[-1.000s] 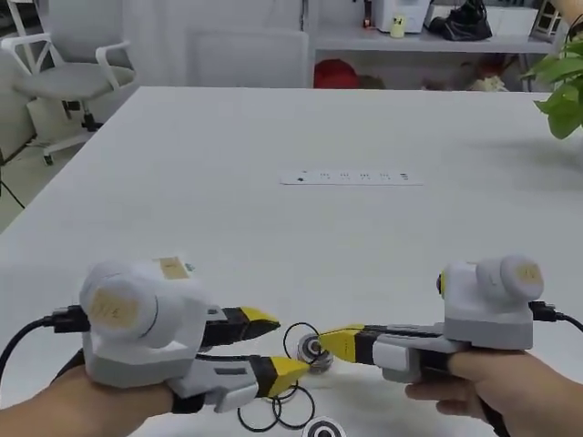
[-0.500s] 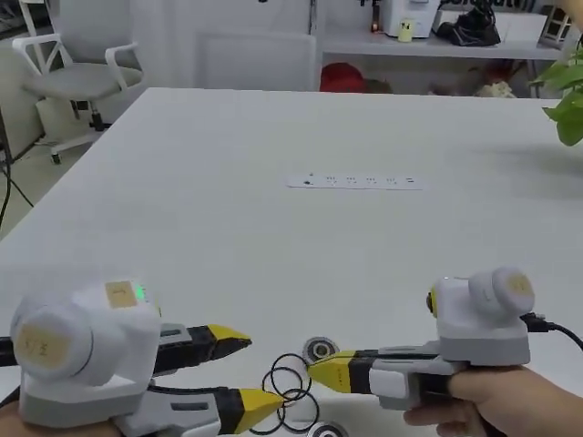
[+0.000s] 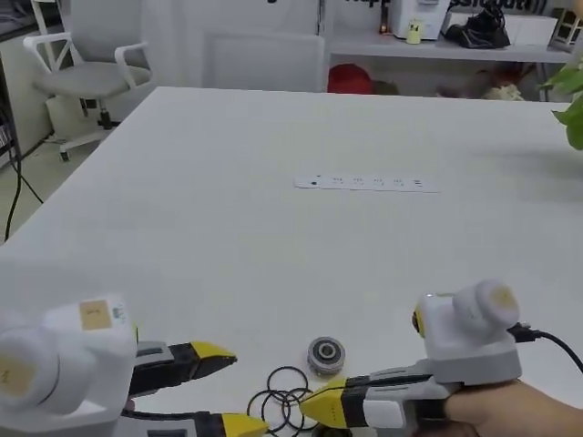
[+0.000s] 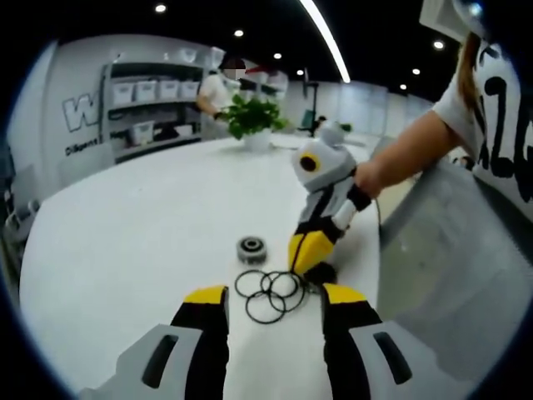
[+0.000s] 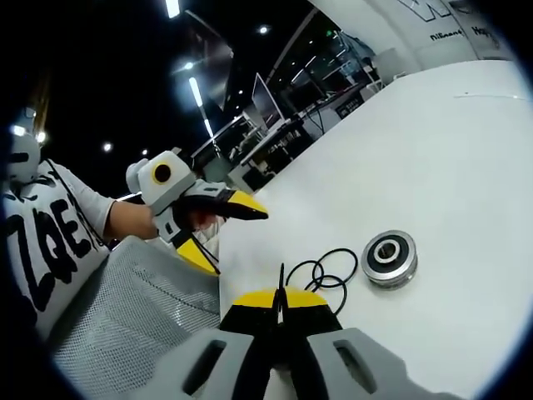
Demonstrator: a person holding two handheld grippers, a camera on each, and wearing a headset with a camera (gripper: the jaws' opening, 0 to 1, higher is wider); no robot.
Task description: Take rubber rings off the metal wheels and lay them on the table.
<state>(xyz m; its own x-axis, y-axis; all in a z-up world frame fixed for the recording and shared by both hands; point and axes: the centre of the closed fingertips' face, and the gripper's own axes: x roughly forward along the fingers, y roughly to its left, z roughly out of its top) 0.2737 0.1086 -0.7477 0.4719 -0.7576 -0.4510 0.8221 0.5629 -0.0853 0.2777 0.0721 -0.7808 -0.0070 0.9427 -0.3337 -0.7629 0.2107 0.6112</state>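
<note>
Large wall lettering "W" (image 4: 77, 112) legible, upper left. Round metal wheel (image 3: 325, 354) lying flat, axis vertical. Left gripper (image 4: 275, 293) jaws apart; right gripper (image 5: 281, 293) clamped on thin black rubber ring (image 5: 280, 277).

Cannot count the rubber rings (image 3: 284, 393) heaped just on the near side of the metal wheel (image 3: 325, 354): overlapping loops, partly covered by the tip of the right gripper (image 3: 308, 407). Cannot tell, in the right gripper view, a pinched ring from a mere seam in the thin dark line rising between those closed tips. Cannot make out the dark shape (image 4: 321, 273) under that tip, nearer than the wheel: mostly covered. Cut off by the head view's left and bottom edges, left of the wheel: rear and lower jaw of the left gripper (image 3: 248, 391). Too small to read, far beyond the wheel: markings on the power strip (image 3: 364, 183). Clipped by the right edge, far right of the wheel: plant (image 3: 574, 100).
</note>
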